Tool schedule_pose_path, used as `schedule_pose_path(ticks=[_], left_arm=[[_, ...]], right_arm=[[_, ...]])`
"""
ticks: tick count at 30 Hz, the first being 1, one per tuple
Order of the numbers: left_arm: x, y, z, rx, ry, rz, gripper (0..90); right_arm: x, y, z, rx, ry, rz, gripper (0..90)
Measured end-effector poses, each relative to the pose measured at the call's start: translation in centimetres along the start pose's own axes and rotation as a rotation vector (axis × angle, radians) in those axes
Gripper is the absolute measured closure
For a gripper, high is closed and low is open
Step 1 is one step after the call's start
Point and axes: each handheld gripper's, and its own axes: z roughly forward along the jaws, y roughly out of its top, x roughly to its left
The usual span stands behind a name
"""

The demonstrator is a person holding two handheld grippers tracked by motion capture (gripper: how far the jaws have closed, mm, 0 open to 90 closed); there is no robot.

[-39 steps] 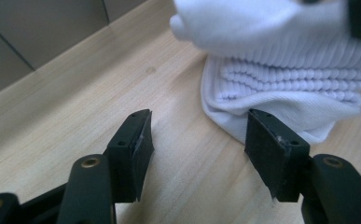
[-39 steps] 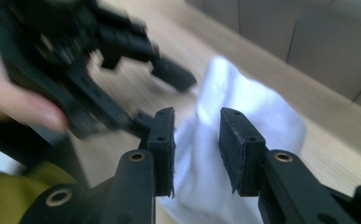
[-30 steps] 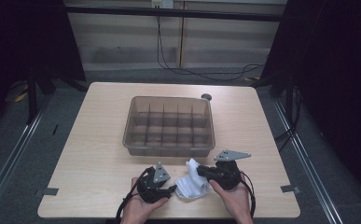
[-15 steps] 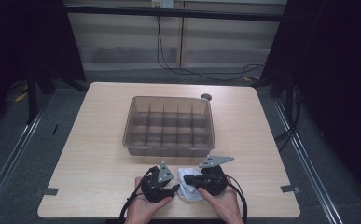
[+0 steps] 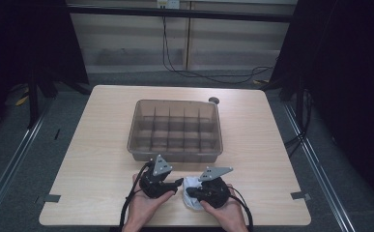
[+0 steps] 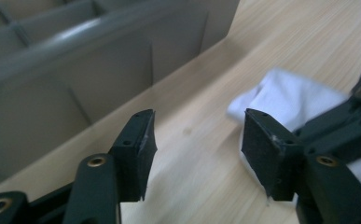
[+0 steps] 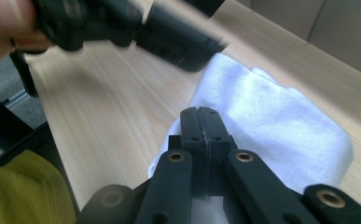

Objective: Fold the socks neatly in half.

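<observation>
**Cloth folded near the front edge, compartments unfilled**

Cloth [image 5: 190,194], white and knitted, lies in a folded bundle on the wooden table [image 5: 102,145], between my two tools and just in front of the grey divided bin [image 5: 175,128]. My right gripper [image 7: 201,122] has its jaws pressed together; in the right gripper view their tips sit over the cloth's near edge, and I judge that they pinch a thin layer of it, though the contact itself is hidden. My left gripper [image 6: 197,140] has just been opening: its jaws stand well apart with bare tabletop between them, and the cloth lies just beside one pad, not held. From the high view, every bin compartment I can see is empty. I judge folding largely finished; lifting the bundle and placing it into a compartment remains.
</observation>
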Motion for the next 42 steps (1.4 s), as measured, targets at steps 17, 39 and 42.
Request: schedule_pose_path(ticks=[17, 39, 42], left_arm=[[-0.2, 1.2, 1.7, 0.043, -0.011, 0.003, 37.3], [-1.2, 0.8, 1.3, 0.047, -0.009, 0.037, 37.4], [-1.7, 0.8, 0.8, 0.027, -0.023, 0.051, 36.1]], right_arm=[[0.1, 0.0, -0.2, 0.003, -0.001, -0.028, 85.2], [-0.8, -1.0, -3.6, -0.005, -0.102, 0.053, 60.7], [-0.6, -1.1, -3.0, 0.015, -0.121, 0.045, 48.1]])
